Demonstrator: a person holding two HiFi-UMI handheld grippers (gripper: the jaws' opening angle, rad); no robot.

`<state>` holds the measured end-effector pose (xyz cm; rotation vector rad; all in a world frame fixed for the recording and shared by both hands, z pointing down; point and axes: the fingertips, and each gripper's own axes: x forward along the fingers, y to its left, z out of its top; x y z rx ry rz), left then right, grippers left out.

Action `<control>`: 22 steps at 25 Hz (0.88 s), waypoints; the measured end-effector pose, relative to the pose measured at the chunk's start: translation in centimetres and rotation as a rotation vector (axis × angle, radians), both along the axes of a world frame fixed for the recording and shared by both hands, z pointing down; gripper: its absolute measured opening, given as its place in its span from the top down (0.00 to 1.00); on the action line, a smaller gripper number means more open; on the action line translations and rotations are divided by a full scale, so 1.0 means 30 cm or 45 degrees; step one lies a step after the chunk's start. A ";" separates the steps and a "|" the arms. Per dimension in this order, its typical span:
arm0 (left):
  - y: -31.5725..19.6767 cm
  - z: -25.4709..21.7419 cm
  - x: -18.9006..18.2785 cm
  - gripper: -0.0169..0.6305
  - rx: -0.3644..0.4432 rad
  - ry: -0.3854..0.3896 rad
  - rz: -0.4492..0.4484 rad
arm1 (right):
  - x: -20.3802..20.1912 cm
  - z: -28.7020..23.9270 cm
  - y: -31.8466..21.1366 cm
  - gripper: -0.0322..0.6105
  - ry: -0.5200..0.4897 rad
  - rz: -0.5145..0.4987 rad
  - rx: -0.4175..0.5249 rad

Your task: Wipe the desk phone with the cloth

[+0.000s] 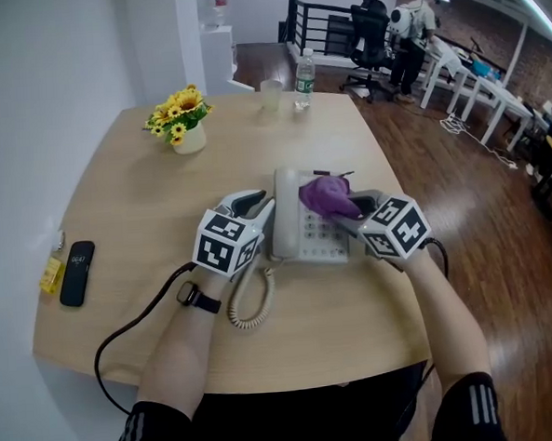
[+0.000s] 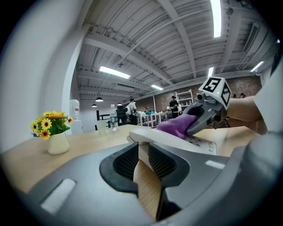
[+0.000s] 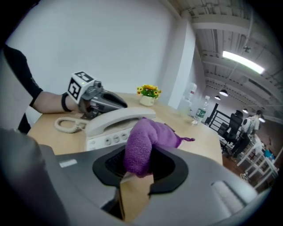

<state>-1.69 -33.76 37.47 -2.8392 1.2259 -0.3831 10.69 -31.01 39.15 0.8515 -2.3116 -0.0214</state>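
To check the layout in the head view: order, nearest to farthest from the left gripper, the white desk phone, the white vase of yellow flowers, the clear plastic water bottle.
1. White desk phone, against the left gripper.
2. White vase of yellow flowers, behind, leftward.
3. Clear plastic water bottle, far edge.

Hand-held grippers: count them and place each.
2. The left hand-held gripper grips the white desk phone; the right hand-held gripper holds a purple cloth over its keypad.
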 end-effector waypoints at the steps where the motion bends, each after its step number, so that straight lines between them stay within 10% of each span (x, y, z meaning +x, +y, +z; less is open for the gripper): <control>1: 0.000 0.000 0.000 0.87 0.001 -0.001 0.000 | -0.004 0.013 0.048 0.76 -0.005 -0.029 -0.010; 11: -0.002 0.003 -0.004 0.87 0.003 0.002 -0.002 | -0.027 0.080 0.349 0.76 -0.008 -0.225 -0.127; 22: 0.002 0.001 0.001 0.87 0.001 0.003 -0.001 | 0.005 -0.143 -0.179 0.76 -0.118 0.153 0.078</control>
